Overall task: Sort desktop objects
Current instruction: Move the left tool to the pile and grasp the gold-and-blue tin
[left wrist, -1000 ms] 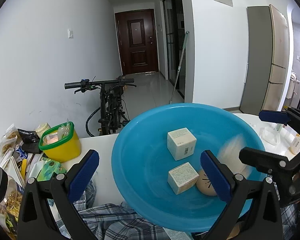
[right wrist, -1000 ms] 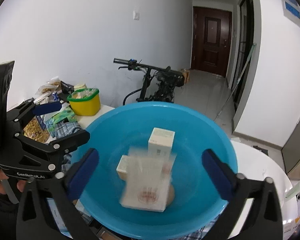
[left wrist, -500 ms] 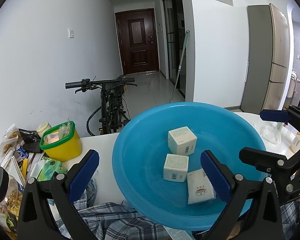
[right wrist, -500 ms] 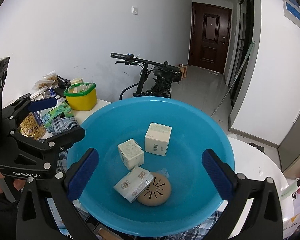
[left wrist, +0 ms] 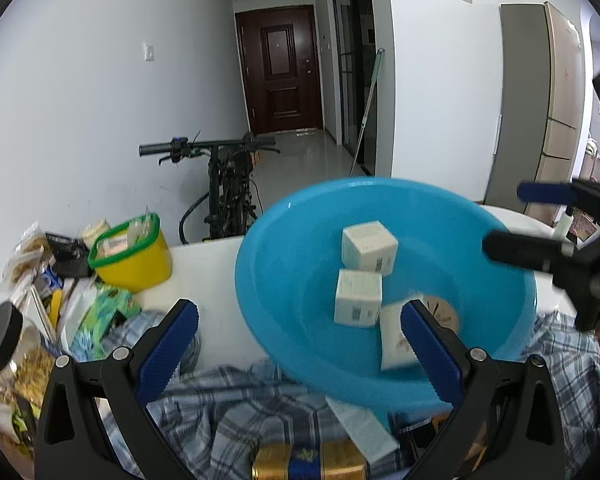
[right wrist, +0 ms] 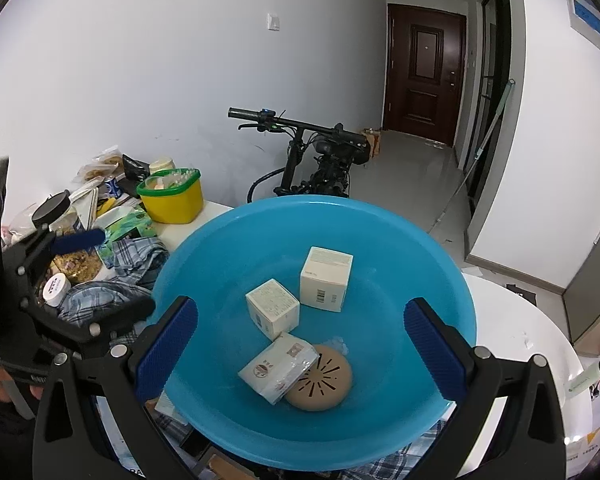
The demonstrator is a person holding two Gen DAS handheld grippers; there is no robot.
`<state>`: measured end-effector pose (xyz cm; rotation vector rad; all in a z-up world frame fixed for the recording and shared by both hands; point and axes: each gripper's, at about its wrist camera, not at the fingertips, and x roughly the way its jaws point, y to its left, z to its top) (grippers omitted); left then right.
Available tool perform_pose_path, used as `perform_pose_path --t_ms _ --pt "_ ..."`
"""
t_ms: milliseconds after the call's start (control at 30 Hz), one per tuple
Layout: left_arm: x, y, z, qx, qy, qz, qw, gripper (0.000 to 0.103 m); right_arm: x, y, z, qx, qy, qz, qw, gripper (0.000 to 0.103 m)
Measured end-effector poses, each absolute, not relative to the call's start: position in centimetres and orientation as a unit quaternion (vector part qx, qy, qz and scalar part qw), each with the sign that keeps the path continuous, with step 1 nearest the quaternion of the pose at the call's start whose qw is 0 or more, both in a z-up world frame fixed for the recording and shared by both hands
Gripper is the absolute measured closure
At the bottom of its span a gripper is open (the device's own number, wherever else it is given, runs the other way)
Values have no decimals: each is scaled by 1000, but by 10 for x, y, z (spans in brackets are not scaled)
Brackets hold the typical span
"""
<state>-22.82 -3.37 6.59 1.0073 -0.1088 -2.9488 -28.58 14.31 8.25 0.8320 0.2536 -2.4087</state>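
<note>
Basin (right wrist: 440,280) w/ boxes (right wrist: 326,280), both jaws wide, empty

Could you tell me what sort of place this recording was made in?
Most likely a private flat: a bicycle is parked indoors by a hallway that leads to a dark front door, a fridge stands nearby, and the table is cluttered with household things.

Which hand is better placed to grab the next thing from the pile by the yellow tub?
Probably the left gripper. It is open, with the checked cloth and snack packets near its fingers. The right gripper, also open, faces the blue basin.
</note>
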Motion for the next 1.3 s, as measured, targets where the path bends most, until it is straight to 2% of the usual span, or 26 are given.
perform_pose_path --t_ms 567,1100,1133,1167,1300 --pt "-165 -43 -10 376 -13 -926 13 0 -286 149 88 307 85 -905 282 0" --pt "-173 -43 -50 415 -13 -910 9 0 -286 137 78 319 108 -898 283 0" --pt "-173 -42 -50 413 -17 -911 10 2 -286 137 78 320 108 -898 282 0" --pt "-171 -41 -49 405 -20 -914 7 14 -286 137 78 320 108 -898 283 0" --pt "-166 -39 -44 391 -21 -920 -10 15 -286 136 78 320 111 -898 281 0"
